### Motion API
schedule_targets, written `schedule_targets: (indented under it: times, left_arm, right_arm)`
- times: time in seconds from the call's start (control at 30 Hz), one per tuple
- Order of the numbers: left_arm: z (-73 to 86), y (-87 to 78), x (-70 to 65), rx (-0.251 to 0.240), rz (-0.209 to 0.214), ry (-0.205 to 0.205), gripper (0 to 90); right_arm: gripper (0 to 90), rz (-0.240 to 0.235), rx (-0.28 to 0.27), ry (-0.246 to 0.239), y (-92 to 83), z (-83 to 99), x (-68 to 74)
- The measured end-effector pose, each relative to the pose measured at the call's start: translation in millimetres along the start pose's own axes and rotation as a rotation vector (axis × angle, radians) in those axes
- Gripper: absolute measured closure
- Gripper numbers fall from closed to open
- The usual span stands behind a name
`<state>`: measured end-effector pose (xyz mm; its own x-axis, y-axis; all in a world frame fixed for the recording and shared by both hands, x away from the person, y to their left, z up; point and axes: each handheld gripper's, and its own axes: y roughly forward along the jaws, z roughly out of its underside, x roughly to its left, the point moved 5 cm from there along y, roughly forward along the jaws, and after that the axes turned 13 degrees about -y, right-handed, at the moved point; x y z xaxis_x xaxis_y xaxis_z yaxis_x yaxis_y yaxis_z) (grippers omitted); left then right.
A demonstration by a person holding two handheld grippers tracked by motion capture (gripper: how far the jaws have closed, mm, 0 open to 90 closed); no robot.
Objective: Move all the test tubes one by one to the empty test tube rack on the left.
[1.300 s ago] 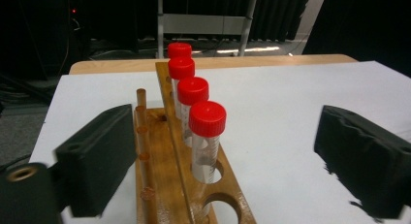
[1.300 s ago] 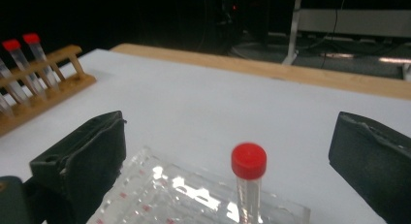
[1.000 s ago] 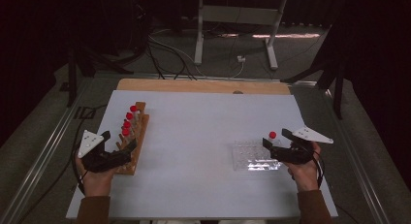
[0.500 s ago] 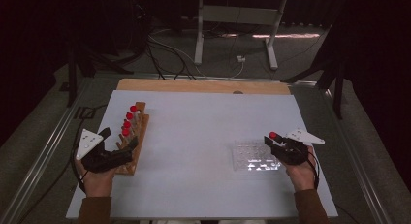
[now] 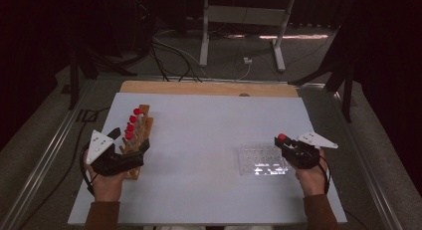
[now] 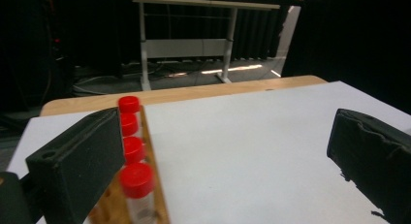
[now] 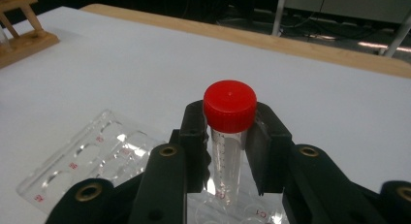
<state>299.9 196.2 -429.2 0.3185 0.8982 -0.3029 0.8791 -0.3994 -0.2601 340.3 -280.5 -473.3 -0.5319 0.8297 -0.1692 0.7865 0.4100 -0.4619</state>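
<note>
A white-topped desk (image 5: pixel 209 140) is carrying the work, with a wooden strip along its far edge. At its left side, a wooden rack (image 5: pixel 141 135) is standing with four red-capped tubes (image 6: pixel 137 181) lined up in it. Toward the right, a clear plastic tray (image 5: pixel 262 159) of numbered wells is lying flat, well apart from the rack.

The left tongs (image 5: pixel 130 151) are hanging beside the near end of the rack, spread wide, gripping nothing; in the left gripper view the row of caps is sitting just inside one jaw. The right tongs (image 7: pixel 228 146) have just been closing and are now pinching a capped tube (image 7: pixel 229 136) below its red cap, holding it upright at the right edge of the tray, its lower end over the wells.

Judging from this, the risk is lying in the grip and the aim. The tube's smooth wall could be slipping or tilting between the pads if the squeeze is light. If it is coming down off-centre, its tip may be catching a well's rim and shoving the light tray across the desk.
</note>
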Motion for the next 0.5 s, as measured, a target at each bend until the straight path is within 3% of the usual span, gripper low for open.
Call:
schedule_targets:
  times: [0.5]
  left_arm:
    - [13.2, 31.4, -48.2, 0.068, 0.088, 0.076, 0.8]
  right_arm:
    - [70.2, 0.059, -0.091, 0.010, -27.3, -28.9, -0.1]
